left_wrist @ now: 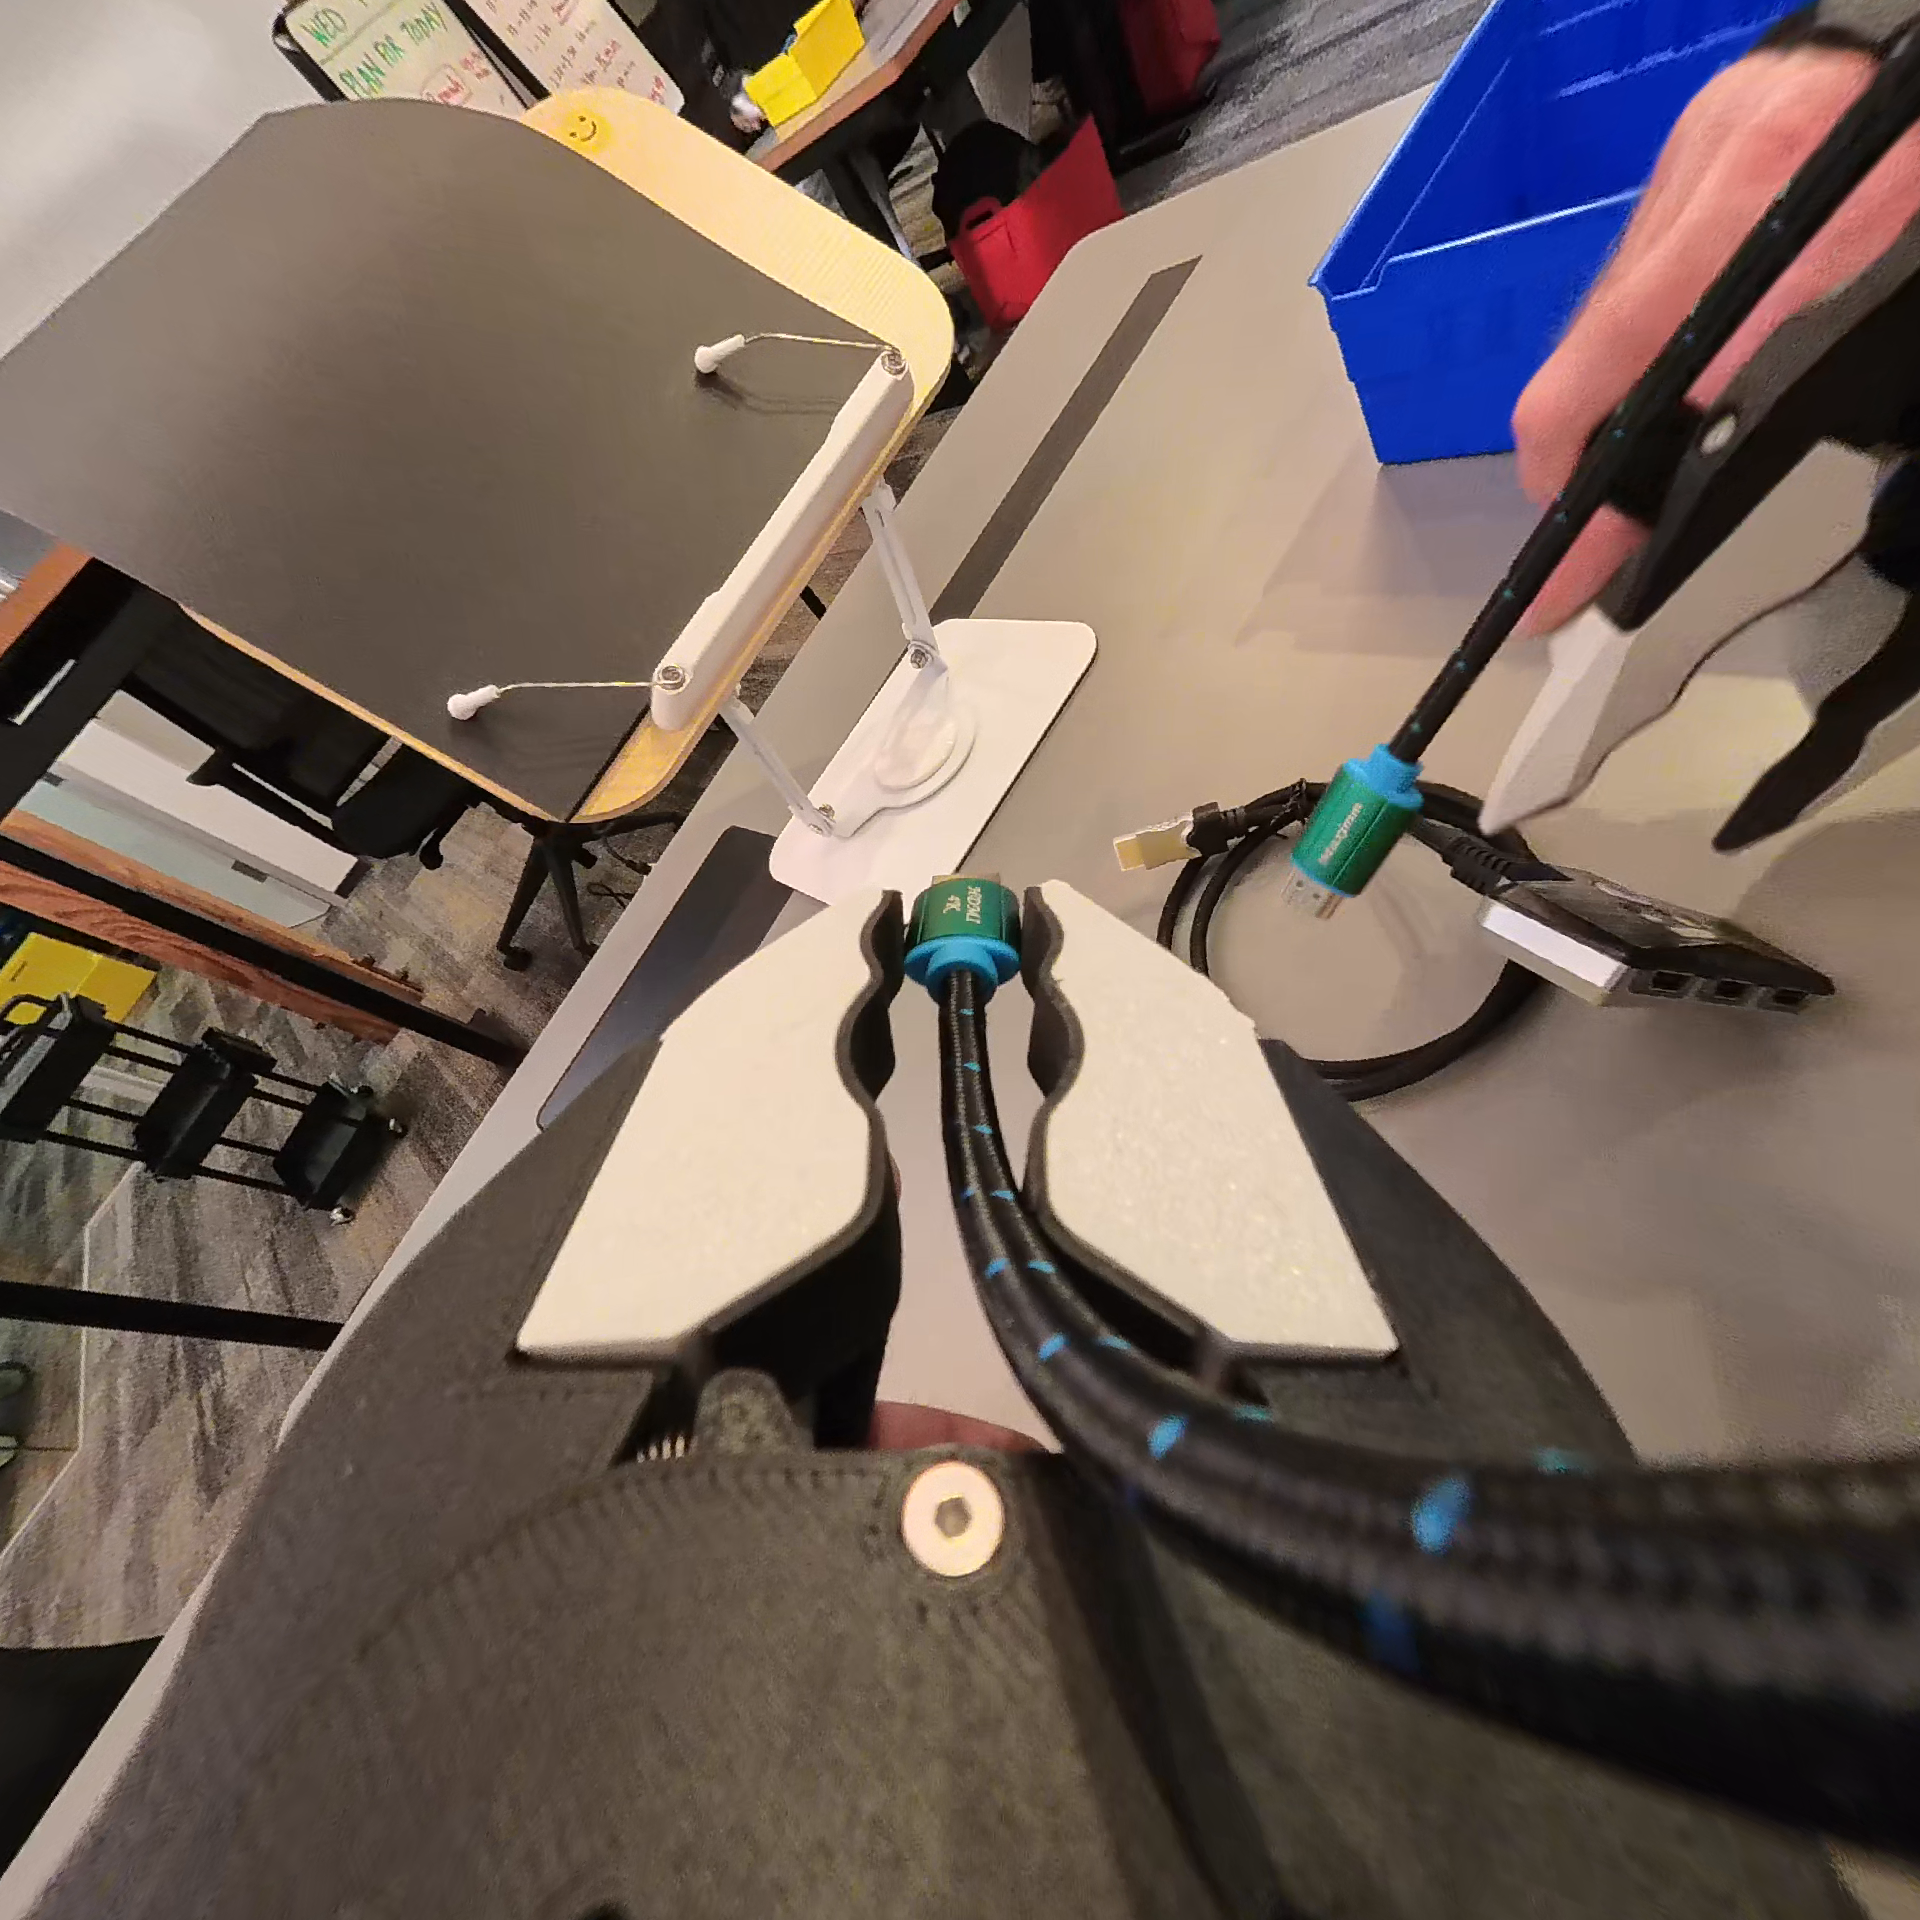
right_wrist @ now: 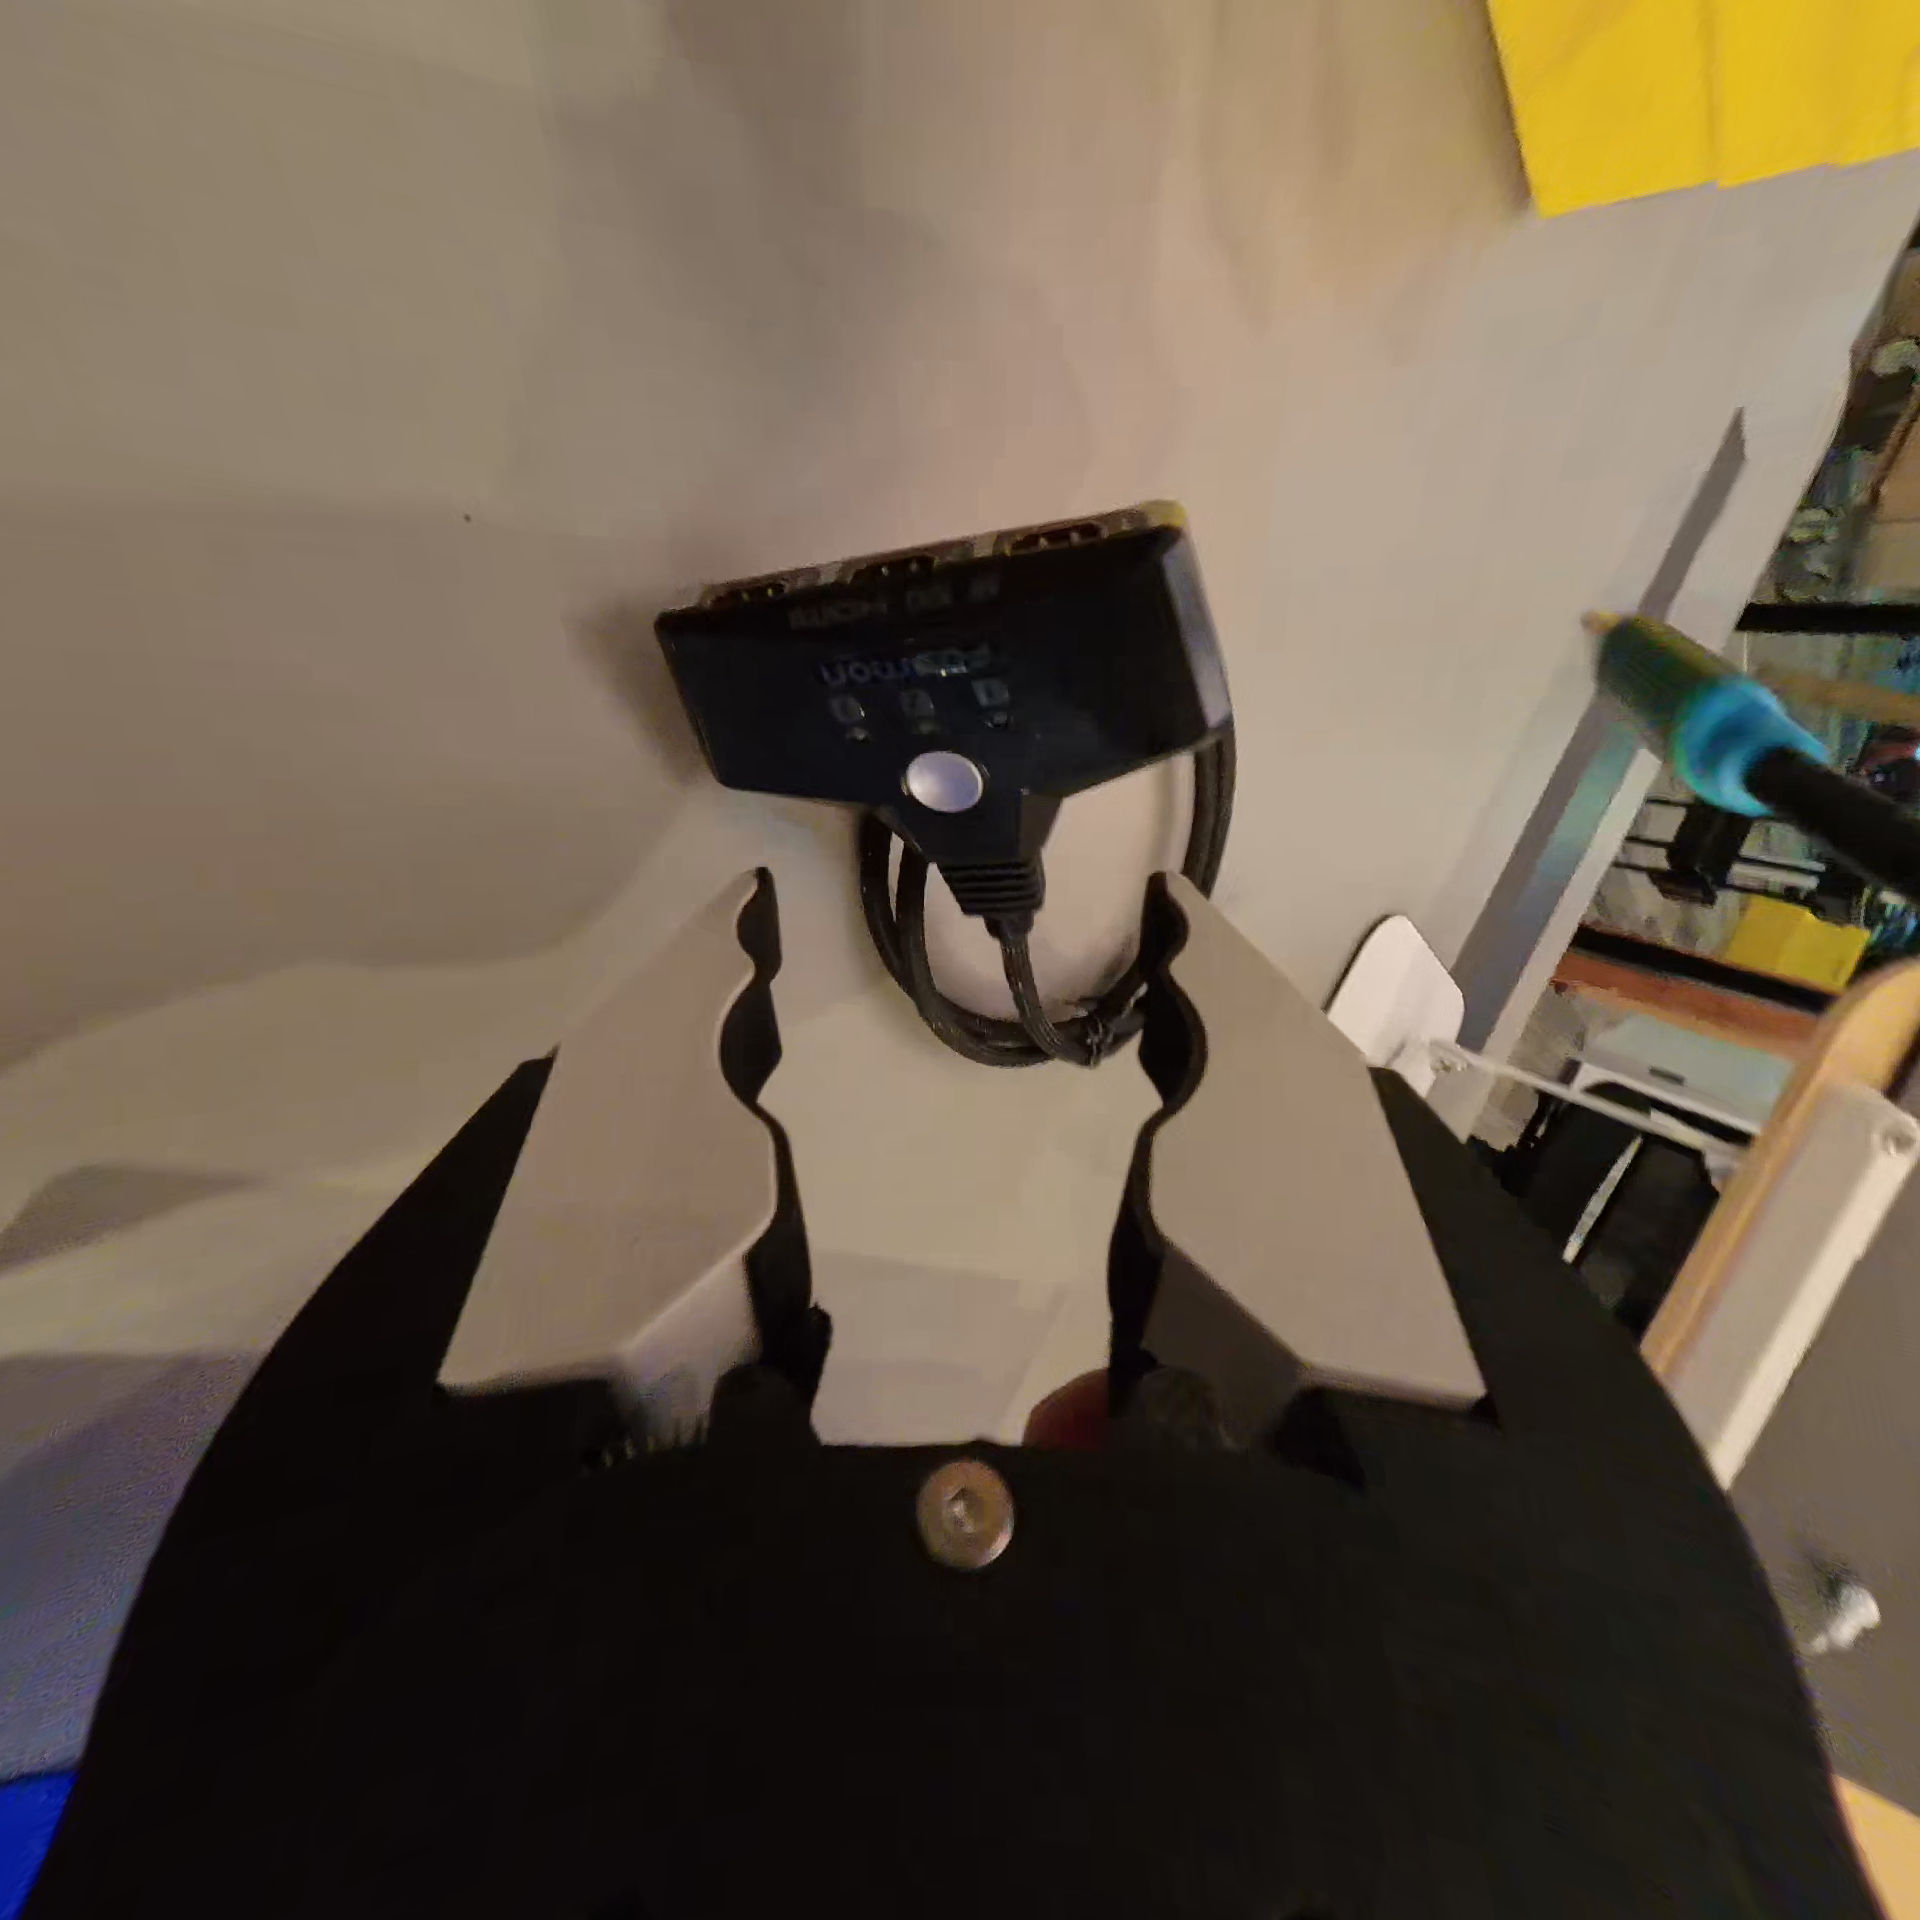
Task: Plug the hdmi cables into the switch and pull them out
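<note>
My left gripper (left_wrist: 961, 920) is shut on a green HDMI plug (left_wrist: 958, 914) with a blue collar; its braided black cable (left_wrist: 987, 1164) runs back between the fingers. A second green plug (left_wrist: 1349, 831) hangs free from a cable beside my right gripper (left_wrist: 1605, 831), just above the table. The black switch (left_wrist: 1652, 935) lies flat, its three ports showing nothing plugged in. In the right wrist view my right gripper (right_wrist: 961, 914) is open and empty, just short of the switch (right_wrist: 956, 665). A blurred green plug (right_wrist: 1662, 686) hangs at the right.
The switch's own black cable (left_wrist: 1351, 1060) lies coiled beside it, with a gold-tipped plug (left_wrist: 1143, 847). A blue bin (left_wrist: 1475, 260) stands behind. A white stand (left_wrist: 935, 727) holding a black board (left_wrist: 416, 416) sits at the table's left edge. A yellow object (right_wrist: 1704, 94) lies beyond the switch. The yellow object (right_wrist: 1704, 94) is closer to my left gripper, around 20 centimetres from its tips; the right tips are 30 centimetres off.
</note>
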`<action>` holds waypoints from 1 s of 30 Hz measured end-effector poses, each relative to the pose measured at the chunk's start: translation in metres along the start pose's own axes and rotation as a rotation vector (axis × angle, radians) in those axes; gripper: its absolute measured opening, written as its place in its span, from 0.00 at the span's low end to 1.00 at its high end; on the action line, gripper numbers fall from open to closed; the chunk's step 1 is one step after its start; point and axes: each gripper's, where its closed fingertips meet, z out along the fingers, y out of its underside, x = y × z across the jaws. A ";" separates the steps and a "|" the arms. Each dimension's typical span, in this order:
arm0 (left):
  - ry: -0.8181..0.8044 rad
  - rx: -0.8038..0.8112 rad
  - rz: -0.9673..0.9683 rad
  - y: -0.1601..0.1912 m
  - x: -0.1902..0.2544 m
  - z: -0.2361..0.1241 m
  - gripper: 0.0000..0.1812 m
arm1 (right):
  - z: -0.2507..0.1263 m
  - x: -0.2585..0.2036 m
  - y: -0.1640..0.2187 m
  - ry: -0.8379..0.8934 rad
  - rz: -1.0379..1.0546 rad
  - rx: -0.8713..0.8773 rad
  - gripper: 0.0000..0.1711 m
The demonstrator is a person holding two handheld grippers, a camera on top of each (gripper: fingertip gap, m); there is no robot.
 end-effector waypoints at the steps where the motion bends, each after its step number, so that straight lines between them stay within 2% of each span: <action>1: 0.002 0.001 -0.003 0.000 0.000 0.000 0.12 | 0.006 -0.001 -0.002 -0.008 -0.010 0.012 0.36; 6: 0.012 0.002 -0.002 0.001 0.001 0.000 0.12 | 0.035 -0.002 -0.001 -0.025 -0.043 0.021 0.29; 10: 0.027 0.004 0.000 0.003 0.002 0.001 0.12 | 0.041 0.006 -0.010 -0.025 -0.013 0.073 0.21; 14: 0.046 -0.002 0.003 0.009 0.005 0.003 0.12 | 0.041 0.006 -0.017 -0.097 0.073 0.112 0.20; 21: 0.048 0.016 -0.023 0.012 -0.004 -0.003 0.12 | 0.009 0.016 -0.017 -0.150 0.240 0.196 0.19; 26: 0.014 0.034 -0.062 0.015 -0.022 -0.011 0.12 | -0.011 0.011 0.003 -0.211 0.268 0.161 0.19; 30: -0.005 0.051 -0.064 0.013 -0.036 -0.024 0.12 | -0.022 0.022 0.016 -0.222 0.340 0.197 0.19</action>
